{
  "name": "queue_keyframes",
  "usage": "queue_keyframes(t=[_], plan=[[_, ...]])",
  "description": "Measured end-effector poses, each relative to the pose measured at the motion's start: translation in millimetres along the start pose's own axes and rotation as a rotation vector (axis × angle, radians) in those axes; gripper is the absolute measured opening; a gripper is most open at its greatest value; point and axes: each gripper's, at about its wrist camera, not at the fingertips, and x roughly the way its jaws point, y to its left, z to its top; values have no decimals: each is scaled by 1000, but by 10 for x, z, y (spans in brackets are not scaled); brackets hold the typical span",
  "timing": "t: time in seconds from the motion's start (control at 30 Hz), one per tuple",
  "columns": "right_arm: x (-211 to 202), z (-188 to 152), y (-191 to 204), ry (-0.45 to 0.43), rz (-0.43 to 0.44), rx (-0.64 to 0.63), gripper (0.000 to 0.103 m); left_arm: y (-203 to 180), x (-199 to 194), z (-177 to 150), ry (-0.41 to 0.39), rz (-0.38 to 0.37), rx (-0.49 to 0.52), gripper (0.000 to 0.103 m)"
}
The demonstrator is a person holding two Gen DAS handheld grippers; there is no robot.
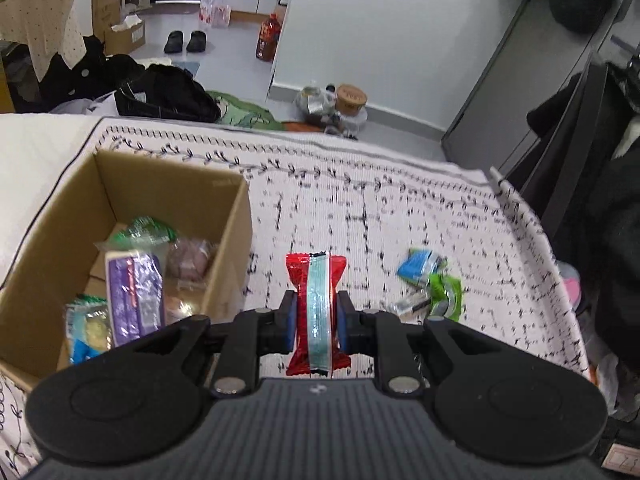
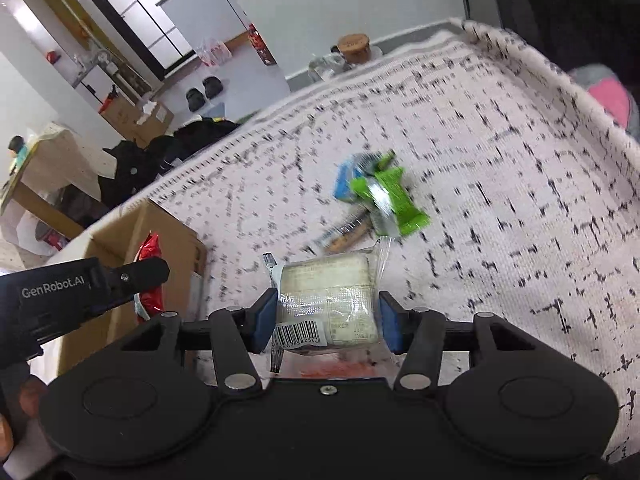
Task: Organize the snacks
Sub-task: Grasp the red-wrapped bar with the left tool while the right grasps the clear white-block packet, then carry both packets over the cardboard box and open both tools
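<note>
My left gripper is shut on a red snack packet with a pale green stripe, held above the patterned cloth just right of the cardboard box. The box holds several wrapped snacks, among them a purple packet. My right gripper is shut on a clear-wrapped pale cake packet with a barcode. On the cloth lie a green packet, a blue packet and a brown stick snack. The left gripper with the red packet shows at the left of the right wrist view, by the box.
The white cloth with black marks covers the surface; its far edge drops to a floor with black bags, shoes, a red bottle and a jar. Dark furniture stands at the right edge.
</note>
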Motion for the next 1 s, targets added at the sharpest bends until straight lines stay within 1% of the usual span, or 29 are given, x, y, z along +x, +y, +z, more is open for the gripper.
queue_keyframes(t=[0.17,0.43,0.73,1.0], plan=[[-125,93,196,-36,22,-13,51,134,-133,87,-27,-2,-21,19],[-261,171,501,-71,38,-36,51,381,-345,171,-60,-2,-57,19],[-277,172,827,-85,57,-54,51,718,-494,257,-76,1,-111,19],[-202,140,1093,-82,75,-74,51,1004,-597,368,-92,-7,-143,19]])
